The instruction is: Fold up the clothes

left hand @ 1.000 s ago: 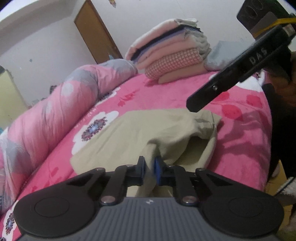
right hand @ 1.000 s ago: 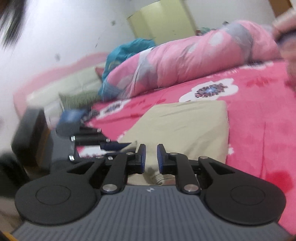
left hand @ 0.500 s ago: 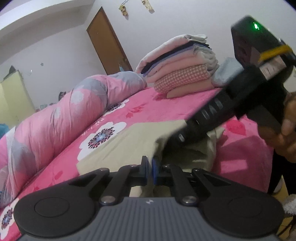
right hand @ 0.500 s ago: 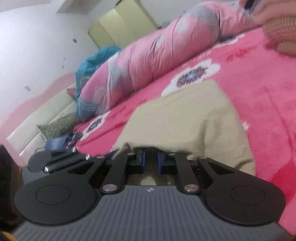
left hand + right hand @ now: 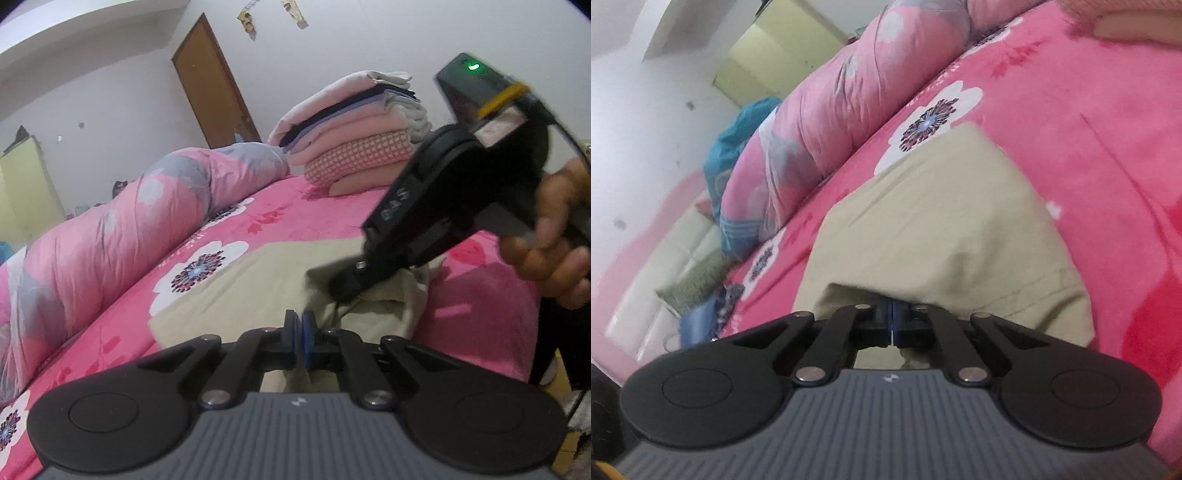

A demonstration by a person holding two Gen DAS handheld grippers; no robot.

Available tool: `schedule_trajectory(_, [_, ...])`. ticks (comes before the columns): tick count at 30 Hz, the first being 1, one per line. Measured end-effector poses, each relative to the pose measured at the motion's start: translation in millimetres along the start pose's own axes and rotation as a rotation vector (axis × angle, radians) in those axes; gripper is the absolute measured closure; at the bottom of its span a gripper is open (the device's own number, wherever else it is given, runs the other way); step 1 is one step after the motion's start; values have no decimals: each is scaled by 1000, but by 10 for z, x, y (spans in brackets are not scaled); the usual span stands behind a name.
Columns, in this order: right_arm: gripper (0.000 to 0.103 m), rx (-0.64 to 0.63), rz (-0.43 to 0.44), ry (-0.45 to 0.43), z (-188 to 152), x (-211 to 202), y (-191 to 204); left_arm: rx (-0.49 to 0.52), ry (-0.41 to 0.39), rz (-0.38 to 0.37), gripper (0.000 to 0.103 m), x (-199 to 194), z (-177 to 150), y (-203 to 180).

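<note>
1. While a second ago a narrow gap showed between its blue pads, the left gripper [image 5: 298, 328] now has them pinched together on a fold of the beige garment [image 5: 236, 280], which passes between them at the near edge.
2. Lying on the pink floral bedspread [image 5: 280, 221], the garment is mostly flat, with its right end bunched and lifted.
3. The right gripper [image 5: 891, 325] has just been closing; its pads, apart a second ago, now meet on the garment's [image 5: 942, 221] near hem, with cloth draped over the fingertips.
4. In the left wrist view, the right gripper [image 5: 341, 291] has come down from high at the upper right to the bunched right end of the garment, and the person's hand [image 5: 554, 251] on its handle now shows.
5. The right wrist view has rolled since a second ago: the bed now slants steeply and the rolled pink quilt [image 5: 849, 96] runs up toward the top.
6. The stack of folded clothes [image 5: 354, 136] sits at the far end of the bed as before, well apart from the garment; the brown door [image 5: 214, 81] stands behind it.
</note>
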State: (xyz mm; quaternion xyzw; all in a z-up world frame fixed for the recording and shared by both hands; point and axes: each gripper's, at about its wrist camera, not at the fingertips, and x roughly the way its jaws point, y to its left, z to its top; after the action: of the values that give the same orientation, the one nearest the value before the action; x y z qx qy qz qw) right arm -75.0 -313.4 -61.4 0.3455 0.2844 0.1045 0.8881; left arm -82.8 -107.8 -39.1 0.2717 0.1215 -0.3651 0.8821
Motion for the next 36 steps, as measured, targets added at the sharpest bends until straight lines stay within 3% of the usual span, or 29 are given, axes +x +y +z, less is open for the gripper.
schedule_trajectory(1, [98, -46, -2, 4, -26, -41, 75, -9, -3, 2, 100, -7, -9, 20])
schedule_trajectory(5, [98, -176, 24, 58, -141, -32, 295, -11, -3, -7, 100, -38, -15, 40])
schedule_trajectory(7, [99, -191, -19, 15, -136, 24, 324, -8, 6, -9, 100, -47, -12, 24])
schedule_trajectory(10, [100, -168, -45, -14, -88, 67, 282, -12, 26, -7, 86, -27, 16, 18])
schedule_trajectory(14, [99, -236, -61, -8, -147, 64, 327, -38, 22, -27, 50, 59, 67, 53])
schedule_trajectory(15, [99, -242, -57, -5, -168, 55, 325, -33, 29, -35, 50, 93, 75, 45])
schedule_trajectory(17, [99, -242, -53, -2, -172, 84, 307, -9, 64, -34, 55, 202, 67, 17])
schedule_trajectory(18, [99, -242, -51, 0, -175, 93, 299, -1, 81, -25, 63, 252, 55, 10])
schedule_trajectory(19, [100, -242, -50, 0, -181, 82, 292, -9, 96, -10, 82, 301, 42, 23])
schedule_trajectory(22, [102, -233, -48, 0, -180, 46, 247, -62, 75, -22, 94, 288, 28, 71])
schedule_trajectory(29, [102, -185, 0, -74, -53, -1, 173, 43, 0, -16, 98, 85, -23, -48])
schedule_trajectory(32, [103, -219, -70, -62, -90, 102, 153, 64, 25, -20, 98, 145, -91, -83])
schedule_trajectory(34, [103, -220, -68, -48, -93, 67, 140, 65, 23, -16, 98, 140, -123, -104])
schedule_trajectory(36, [99, -314, -39, -17, -89, -68, 202, 53, 16, -16, 98, 132, -142, -92])
